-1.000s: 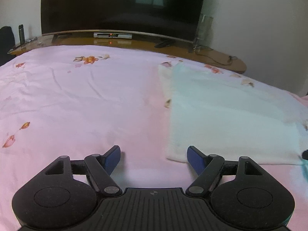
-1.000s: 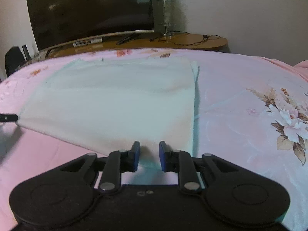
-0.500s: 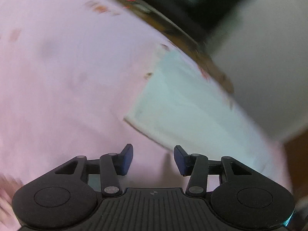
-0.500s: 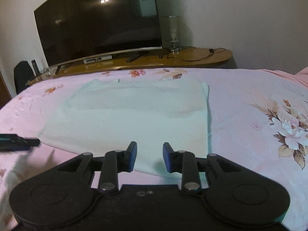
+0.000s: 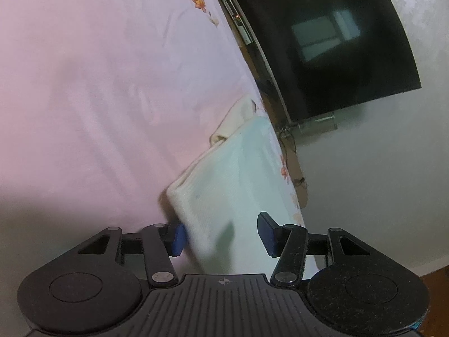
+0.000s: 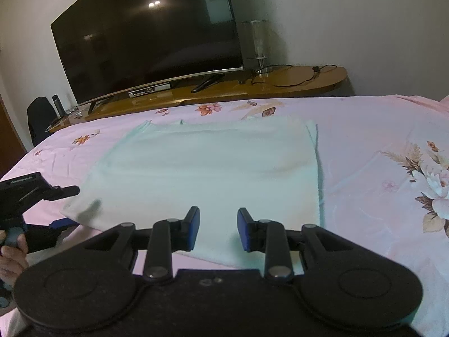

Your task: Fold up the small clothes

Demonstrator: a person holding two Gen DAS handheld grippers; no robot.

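A pale mint garment [image 6: 213, 163] lies flat on the pink bedsheet [image 6: 364, 146], folded into a rectangle. In the left wrist view the garment [image 5: 224, 185] runs away from its near corner. My left gripper [image 5: 221, 236] is rolled onto its side at that corner, one blue pad [image 5: 178, 238] against the edge, the other above the fabric. Its jaws are opening with the corner between them, not pressed. The right wrist view shows the left gripper [image 6: 70, 206] at the garment's left corner. My right gripper [image 6: 218, 229] stands open over the near edge, gripping nothing.
A large dark TV [image 6: 146, 33] stands on a curved wooden stand [image 6: 294, 81] beyond the bed, with a glass vase [image 6: 256, 42] and a cable on it. A dark chair [image 6: 40, 118] sits at far left. A hand [image 6: 11, 252] holds the left gripper.
The left gripper rolled onto its side and sank to the garment's near corner, its jaws narrower than a second ago. The right gripper's jaws widened a little and its view lifted slightly.
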